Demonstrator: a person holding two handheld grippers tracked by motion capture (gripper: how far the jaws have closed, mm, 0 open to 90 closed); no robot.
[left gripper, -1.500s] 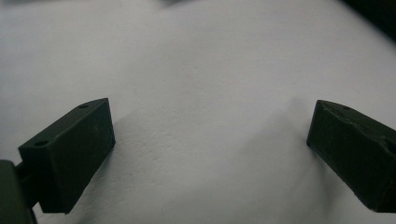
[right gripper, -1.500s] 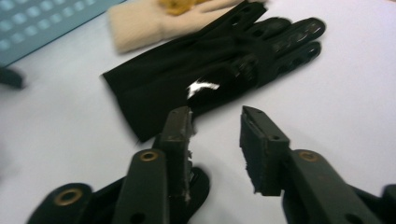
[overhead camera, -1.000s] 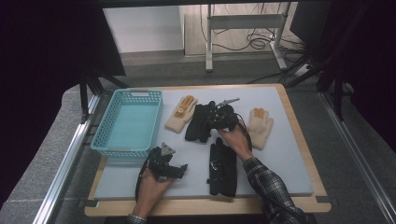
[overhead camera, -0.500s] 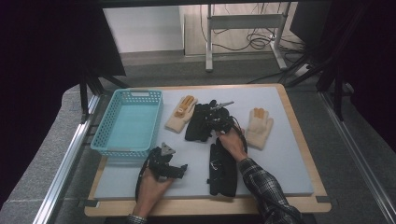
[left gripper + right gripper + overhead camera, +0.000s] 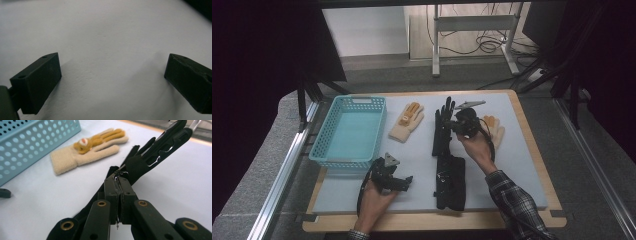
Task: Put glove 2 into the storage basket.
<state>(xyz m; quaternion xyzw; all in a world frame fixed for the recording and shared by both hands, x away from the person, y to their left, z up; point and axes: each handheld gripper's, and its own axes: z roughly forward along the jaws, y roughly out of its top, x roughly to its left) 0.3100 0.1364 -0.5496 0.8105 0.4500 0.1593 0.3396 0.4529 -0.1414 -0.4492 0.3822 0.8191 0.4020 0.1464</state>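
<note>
Black gloves (image 5: 443, 131) two, tan gloves (image 5: 407, 121) two, one blue basket (image 5: 328, 144)

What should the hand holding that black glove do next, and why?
Probably carry it left toward the blue basket. The right gripper is shut on the black glove, lifting one end, and the basket is the only container on the table.
</note>
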